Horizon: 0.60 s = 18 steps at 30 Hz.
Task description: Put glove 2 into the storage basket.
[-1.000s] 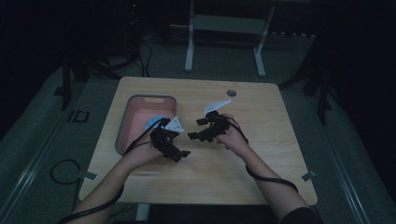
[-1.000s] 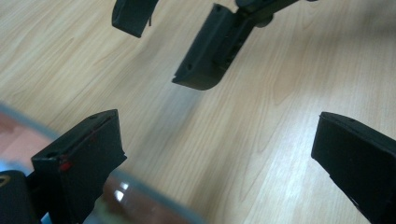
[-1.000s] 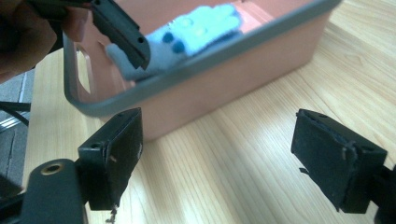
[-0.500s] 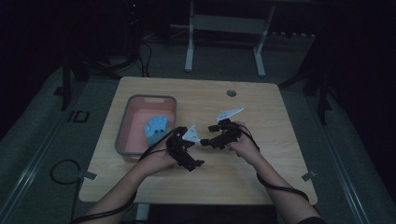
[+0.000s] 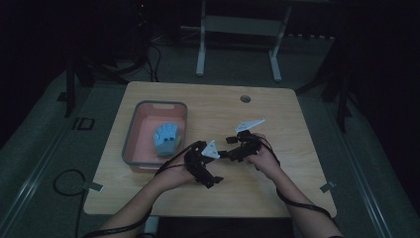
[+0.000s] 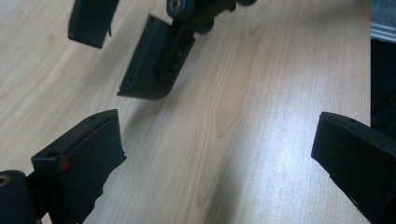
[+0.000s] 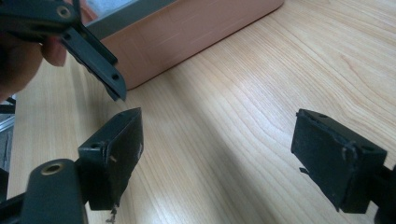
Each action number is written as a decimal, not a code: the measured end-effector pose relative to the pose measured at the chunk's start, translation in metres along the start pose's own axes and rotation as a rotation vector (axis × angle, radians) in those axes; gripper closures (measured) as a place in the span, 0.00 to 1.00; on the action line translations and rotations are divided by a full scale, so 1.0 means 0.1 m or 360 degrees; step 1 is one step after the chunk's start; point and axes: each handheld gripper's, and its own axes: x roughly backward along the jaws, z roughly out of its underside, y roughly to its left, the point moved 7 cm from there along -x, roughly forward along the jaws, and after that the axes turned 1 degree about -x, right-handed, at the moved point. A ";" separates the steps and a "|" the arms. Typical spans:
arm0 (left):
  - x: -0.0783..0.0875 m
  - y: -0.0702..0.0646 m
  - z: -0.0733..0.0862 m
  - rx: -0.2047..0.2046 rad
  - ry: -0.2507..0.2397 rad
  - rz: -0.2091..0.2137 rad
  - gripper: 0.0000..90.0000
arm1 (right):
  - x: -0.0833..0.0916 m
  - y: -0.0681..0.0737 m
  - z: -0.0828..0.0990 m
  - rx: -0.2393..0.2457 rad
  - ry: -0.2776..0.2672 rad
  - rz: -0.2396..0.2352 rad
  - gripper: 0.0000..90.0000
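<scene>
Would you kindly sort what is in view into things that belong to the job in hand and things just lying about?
In the job:
- left gripper, open
- right gripper, open
- pink rectangular plastic tray
- light blue glove-shaped item lying in the tray

Lying about:
- round dark hole near the table's far edge
- white metal stand beyond the wooden table

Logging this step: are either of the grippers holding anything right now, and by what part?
Nothing is held: left gripper and right gripper both stand open over bare table.
</scene>
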 end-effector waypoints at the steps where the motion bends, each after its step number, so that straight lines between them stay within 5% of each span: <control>1: -0.01 0.00 0.00 -0.0001 0.0002 0.0001 0.03 | 0.01 0.00 0.01 -0.0004 -0.0003 -0.0002 0.19; 18: -0.24 -0.16 0.02 -0.0029 -0.0024 0.0077 0.03 | 0.11 -0.08 0.30 -0.0012 0.0008 0.0021 0.19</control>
